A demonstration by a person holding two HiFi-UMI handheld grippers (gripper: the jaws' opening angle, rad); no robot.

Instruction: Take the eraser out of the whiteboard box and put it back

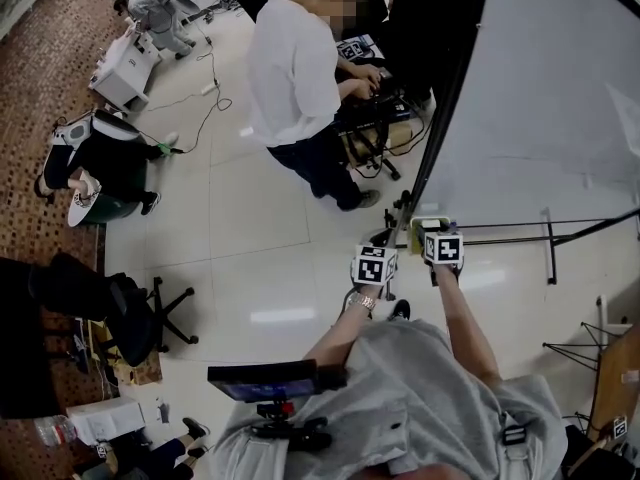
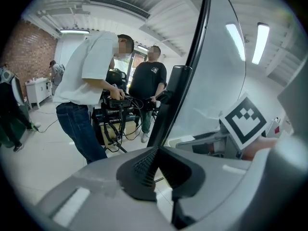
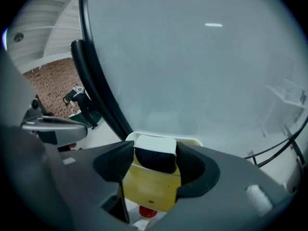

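The eraser (image 3: 154, 146), white on top with black felt below, sits at the top of the yellow whiteboard box (image 3: 150, 189), which hangs at the lower left corner of the whiteboard (image 3: 192, 71). My right gripper (image 3: 155, 160) is shut on the eraser, one pad pressing each side. A red object (image 3: 148, 211) shows under the box. In the head view the right gripper (image 1: 443, 248) is at the box (image 1: 424, 224), and the left gripper (image 1: 374, 265) hangs just left of it. The left gripper (image 2: 158, 170) is shut with nothing in it.
The whiteboard's black frame post (image 1: 440, 118) rises beside both grippers, and its stand legs (image 1: 550, 248) spread on the floor. A person in a white shirt (image 1: 295, 73) stands at an equipment cart (image 1: 375, 118) behind. An office chair (image 1: 135, 318) is at the left.
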